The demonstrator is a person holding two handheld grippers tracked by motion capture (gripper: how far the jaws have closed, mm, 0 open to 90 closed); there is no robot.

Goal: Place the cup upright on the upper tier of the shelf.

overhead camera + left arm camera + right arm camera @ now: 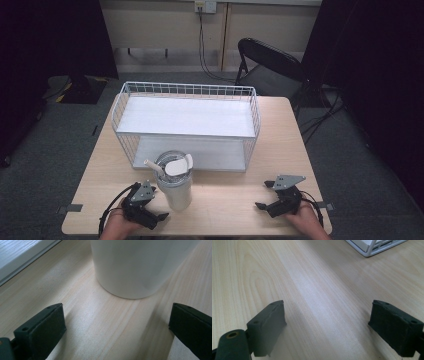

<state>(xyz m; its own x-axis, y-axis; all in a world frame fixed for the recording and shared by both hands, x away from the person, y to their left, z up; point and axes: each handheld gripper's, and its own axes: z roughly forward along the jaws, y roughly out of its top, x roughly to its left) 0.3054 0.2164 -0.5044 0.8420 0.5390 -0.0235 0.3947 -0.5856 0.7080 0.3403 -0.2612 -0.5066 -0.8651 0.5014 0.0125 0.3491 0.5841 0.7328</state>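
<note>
The white tumbler (174,186) stands upright just ahead of the left tongs (150,212), nearer than the right tongs (266,195); both wide open, empty.

The white tumbler (175,182) stands just ahead of the left gripper (156,202), blocking its forward path. Behind it the wire rack (252,107) walls off the table's (225,200) far half. Bare table lies open between tumbler and right gripper (265,195).
</note>
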